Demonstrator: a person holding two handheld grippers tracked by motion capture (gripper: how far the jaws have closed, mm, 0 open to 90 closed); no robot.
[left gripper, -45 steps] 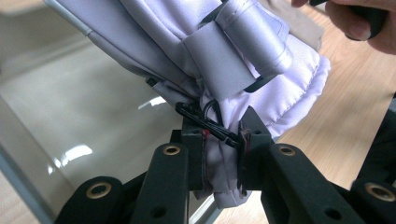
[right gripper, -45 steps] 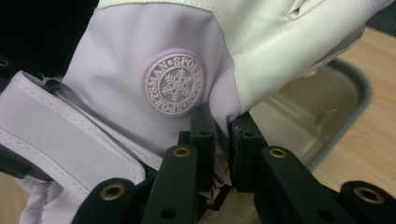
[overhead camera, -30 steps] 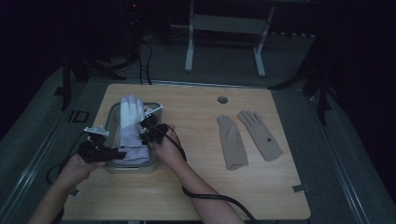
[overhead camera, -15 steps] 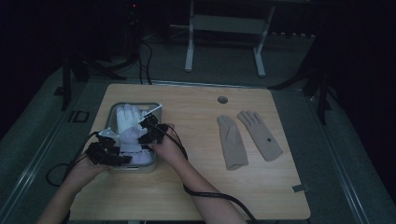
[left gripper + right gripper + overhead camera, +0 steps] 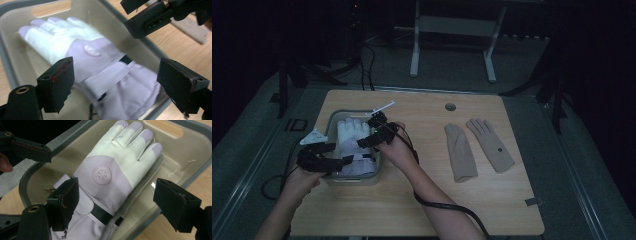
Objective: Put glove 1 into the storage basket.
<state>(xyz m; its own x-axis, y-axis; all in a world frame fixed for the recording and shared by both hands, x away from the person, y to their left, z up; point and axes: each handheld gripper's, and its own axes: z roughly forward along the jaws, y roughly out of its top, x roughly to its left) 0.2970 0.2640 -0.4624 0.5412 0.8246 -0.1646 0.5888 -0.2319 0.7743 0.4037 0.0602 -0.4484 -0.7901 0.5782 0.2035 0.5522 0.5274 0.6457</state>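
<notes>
A white and lavender glove lies flat in a grey bin at the table's left. My left gripper hovers over the glove's cuff end, open. My right gripper hangs above the glove from the bin's right side, also open. Both pairs of jaws have just been opening, and the glove lies below them with no pad touching it. The right gripper also shows in the left gripper view, and the left gripper in the right gripper view.
Two beige gloves lie flat side by side on the right half of the wooden table. A round hole sits near the far edge. A cable trails from the right gripper across the front.
Both grippers have risen a little off the glove and their jaws have gone from shut to open. The glove has been let go and lies in the bin.
</notes>
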